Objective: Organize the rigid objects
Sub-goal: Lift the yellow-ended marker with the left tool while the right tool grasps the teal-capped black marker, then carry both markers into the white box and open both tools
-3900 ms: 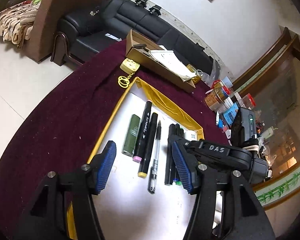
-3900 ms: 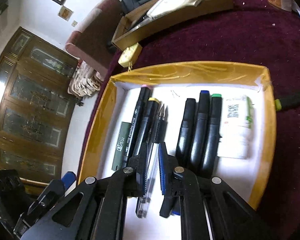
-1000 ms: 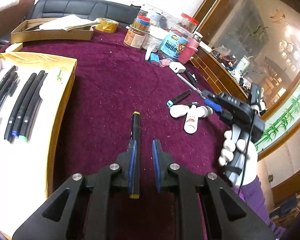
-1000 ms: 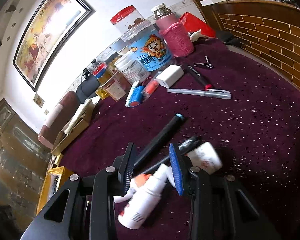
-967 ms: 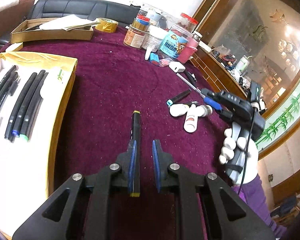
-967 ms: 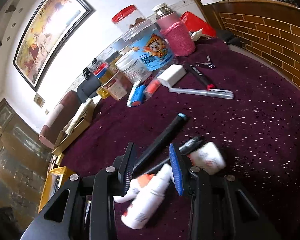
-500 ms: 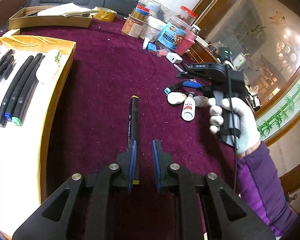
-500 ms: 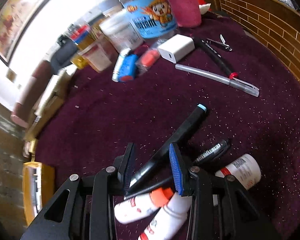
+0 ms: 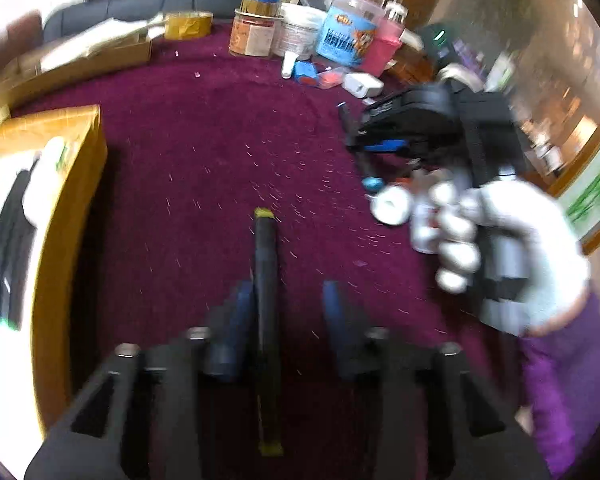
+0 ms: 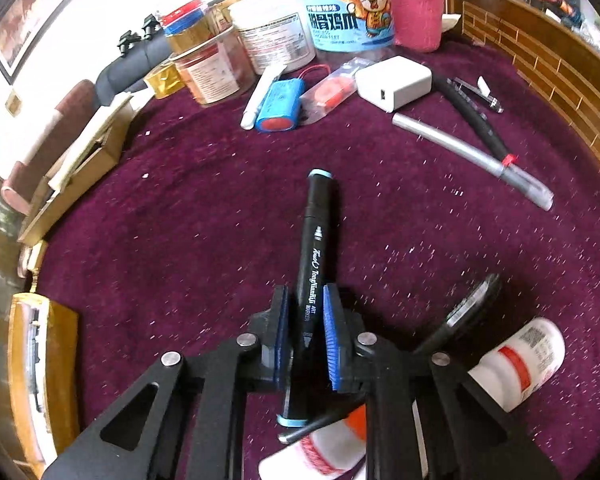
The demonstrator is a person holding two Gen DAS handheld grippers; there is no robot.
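Note:
A black marker with yellow caps (image 9: 265, 276) lies on the maroon cloth between the fingers of my left gripper (image 9: 285, 308). Its jaws are opening: the marker rests by the left pad (image 9: 236, 312) and the right pad stands clear. My right gripper (image 10: 307, 332) is closing on a black marker with blue caps (image 10: 315, 236), and both blue pads sit against its barrel. The left wrist view shows that gripper (image 9: 364, 148) in a white-gloved hand (image 9: 512, 240). The yellow tray (image 9: 70, 208) with several black markers sits at the left, and the right wrist view shows the tray (image 10: 60, 360) at its left edge.
White bottles (image 10: 520, 360) and a thin black pen (image 10: 468, 308) lie beside my right gripper. Further back lie a silver pen (image 10: 472, 156), a white charger (image 10: 396, 82), a blue battery pack (image 10: 282, 104) and several jars (image 10: 348, 12). A cardboard box (image 9: 80, 60) stands at the far left.
My left gripper's jaws have parted from the yellow-capped marker. My right gripper has moved in over the blue-capped marker and closed on it.

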